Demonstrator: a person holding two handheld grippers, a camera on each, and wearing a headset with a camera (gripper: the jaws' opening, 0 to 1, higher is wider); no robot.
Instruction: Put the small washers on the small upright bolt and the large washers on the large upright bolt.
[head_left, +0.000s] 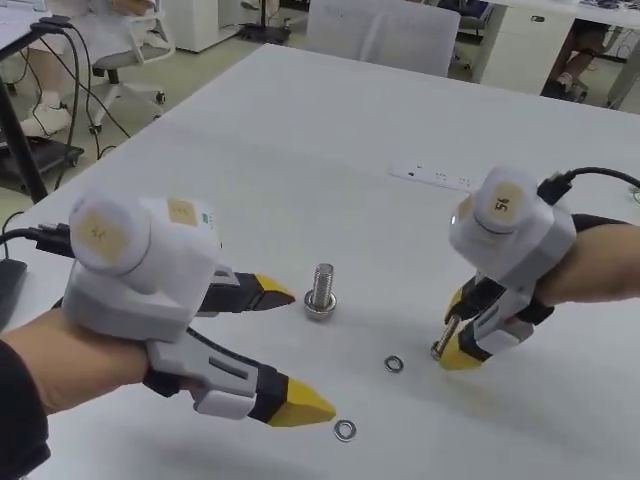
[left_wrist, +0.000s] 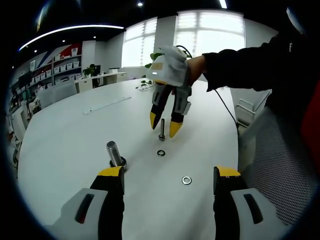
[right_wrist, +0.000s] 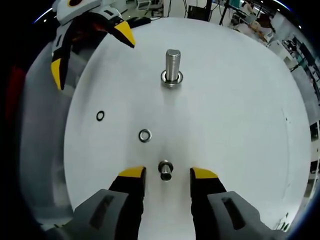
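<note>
The large bolt (head_left: 321, 289) stands upright mid-table with a washer around its foot (right_wrist: 171, 78); I also see the large bolt (left_wrist: 114, 153) just ahead of my left jaw. The thin small bolt (right_wrist: 165, 170) stands upright between the jaws of my right gripper (right_wrist: 168, 173), which is open with a gap on each side. One loose washer (head_left: 394, 364) lies flat left of the small bolt (head_left: 445, 338). A second washer (head_left: 345, 430) lies near the front edge. My left gripper (head_left: 290, 348) is open and holds nothing, its tips beside the large bolt.
A white power strip (head_left: 435, 178) lies on the table behind the right gripper (head_left: 452, 335). The white tabletop (head_left: 300, 150) stretches far back. Office chairs (head_left: 375, 35) and desks stand beyond it, and a black stand with cables (head_left: 25, 130) is at the left.
</note>
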